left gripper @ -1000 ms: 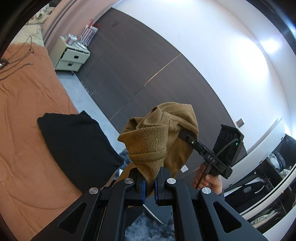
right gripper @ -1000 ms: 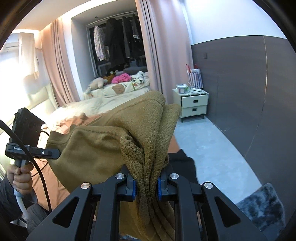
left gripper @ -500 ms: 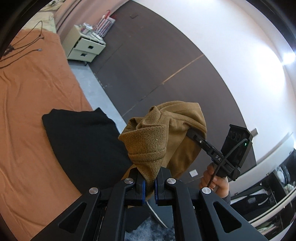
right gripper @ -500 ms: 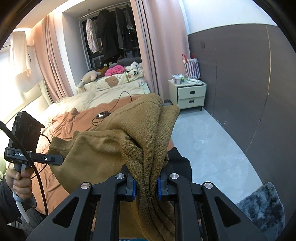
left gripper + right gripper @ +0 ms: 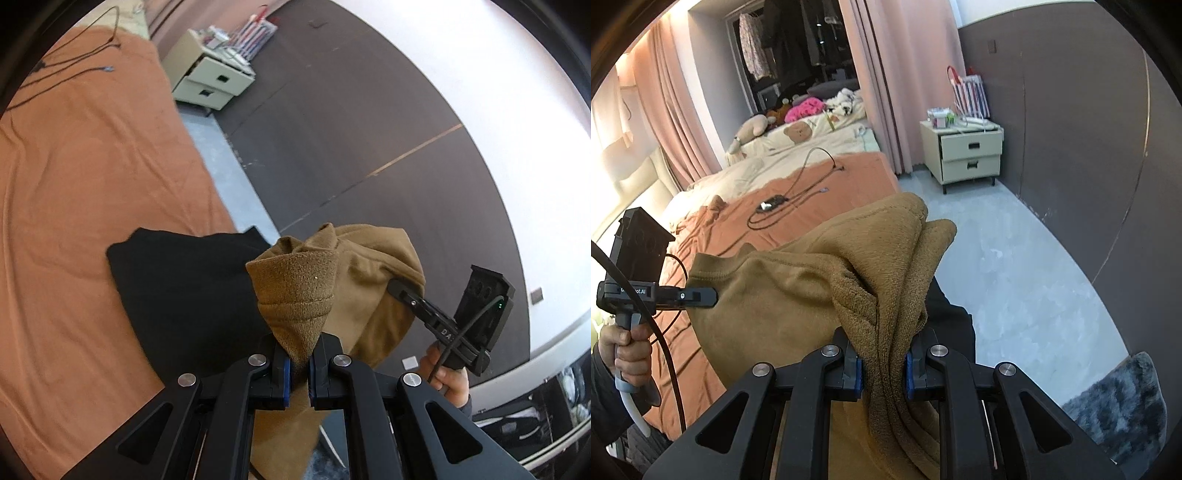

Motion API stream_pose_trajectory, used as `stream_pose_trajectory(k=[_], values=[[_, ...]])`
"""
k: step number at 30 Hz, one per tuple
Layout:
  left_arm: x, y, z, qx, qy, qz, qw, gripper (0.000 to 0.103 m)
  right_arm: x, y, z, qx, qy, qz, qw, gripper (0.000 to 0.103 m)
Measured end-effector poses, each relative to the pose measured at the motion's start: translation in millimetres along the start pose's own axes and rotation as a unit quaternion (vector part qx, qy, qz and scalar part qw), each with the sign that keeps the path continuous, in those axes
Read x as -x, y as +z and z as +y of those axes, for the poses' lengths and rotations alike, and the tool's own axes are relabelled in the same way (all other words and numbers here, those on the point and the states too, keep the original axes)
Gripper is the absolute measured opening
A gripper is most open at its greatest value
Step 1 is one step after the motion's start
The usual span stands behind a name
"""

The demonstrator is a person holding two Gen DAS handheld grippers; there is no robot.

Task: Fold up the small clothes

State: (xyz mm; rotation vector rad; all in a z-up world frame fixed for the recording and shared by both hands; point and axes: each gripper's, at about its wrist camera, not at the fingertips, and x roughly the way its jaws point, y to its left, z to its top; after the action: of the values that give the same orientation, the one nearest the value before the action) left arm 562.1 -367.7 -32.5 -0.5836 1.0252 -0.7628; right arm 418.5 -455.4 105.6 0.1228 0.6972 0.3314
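Observation:
A brown knit garment (image 5: 306, 295) hangs in the air between both grippers, above the near corner of the bed. My left gripper (image 5: 299, 369) is shut on one bunched ribbed edge of it. My right gripper (image 5: 882, 369) is shut on another bunched edge of the brown garment (image 5: 798, 295). In the left wrist view the right gripper (image 5: 397, 288) pokes into the cloth from the right. In the right wrist view the left gripper (image 5: 714, 295) bites the cloth from the left. A black folded garment (image 5: 184, 295) lies on the orange bedsheet (image 5: 92, 184) just beneath.
Black cables (image 5: 798, 199) and a small device lie farther up the bed. A cream nightstand (image 5: 967, 151) stands by the dark wall. Grey floor (image 5: 1015, 266) runs beside the bed, with a grey fuzzy rug (image 5: 1119, 410) at the near right. Plush toys (image 5: 798, 118) sit at the far end.
Both grippers have carried the brown garment lower and across toward the bed; the black garment and the orange sheet now fill more of the left wrist view. Both grips are unchanged.

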Motion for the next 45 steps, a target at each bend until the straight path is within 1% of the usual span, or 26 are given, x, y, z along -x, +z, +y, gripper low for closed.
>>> stream_pose_trajectory(k=[8,13,17,18,19,20,21,22,23,25,27,29,32,34,35,38,39,41,43,45], values=[[-19,20,52,0.030,0.020,0.008,0.9993,0.006,-52,25,-5,0.007,0.002,0.032,0.999,0.013],[-29,29,75,0.042,0.026,0.011,0.9987,0.006,-84,41,-8,0.005,-0.002,0.049,0.999,0.013],[-41,33,91,0.059,0.033,0.013,0.9976,0.007,-101,44,-13,-0.002,-0.009,0.054,0.999,0.013],[-46,34,96,0.069,0.043,0.020,0.9965,0.008,-108,45,-17,-0.008,-0.017,0.062,0.998,0.016],[-53,35,102,0.077,0.058,0.030,0.9949,0.011,-117,46,-20,-0.015,-0.029,0.076,0.997,0.020],[-57,34,106,0.085,0.071,0.038,0.9931,0.013,-124,45,-21,-0.018,-0.043,0.089,0.995,0.033],[-61,32,112,0.096,0.084,0.045,0.9908,0.018,-131,45,-28,-0.024,-0.067,0.100,0.992,0.046],[-63,30,116,0.099,0.091,0.047,0.9898,0.024,-134,46,-31,-0.029,-0.078,0.103,0.991,0.050],[-63,27,117,0.098,0.097,0.047,0.9893,0.027,-133,47,-36,-0.038,-0.082,0.104,0.990,0.052],[-59,21,116,0.086,0.107,0.042,0.9896,0.035,-126,49,-46,-0.057,-0.075,0.102,0.990,0.052],[-54,16,113,0.079,0.114,0.038,0.9897,0.041,-112,48,-51,-0.054,-0.088,0.098,0.990,0.052],[-45,12,108,0.070,0.124,0.030,0.9893,0.041,-101,46,-49,-0.049,-0.100,0.094,0.989,0.052],[-36,7,101,0.060,0.121,0.026,0.9905,0.041,-73,36,-45,-0.043,-0.096,0.084,0.991,0.051],[-36,5,103,0.058,0.121,0.030,0.9905,0.041,-60,29,-40,-0.036,-0.086,0.081,0.992,0.041],[-35,-1,101,0.058,0.123,0.033,0.9902,0.041,-59,18,-33,-0.034,-0.080,0.082,0.993,0.033],[-37,-6,101,0.052,0.129,0.038,0.9896,0.041,-52,6,-25,-0.024,-0.058,0.087,0.994,0.019],[-38,-8,100,0.050,0.130,0.039,0.9894,0.041,-51,3,-21,-0.019,-0.047,0.092,0.994,0.017],[-41,-11,100,0.050,0.131,0.045,0.9891,0.041,-53,0,-19,-0.008,-0.039,0.098,0.994,0.017],[-46,-10,103,0.049,0.137,0.048,0.9881,0.041,-64,2,-26,-0.001,-0.044,0.107,0.993,0.017],[-50,-7,107,0.051,0.142,0.048,0.9873,0.041,-80,9,-33,-0.010,-0.045,0.120,0.992,0.017]])
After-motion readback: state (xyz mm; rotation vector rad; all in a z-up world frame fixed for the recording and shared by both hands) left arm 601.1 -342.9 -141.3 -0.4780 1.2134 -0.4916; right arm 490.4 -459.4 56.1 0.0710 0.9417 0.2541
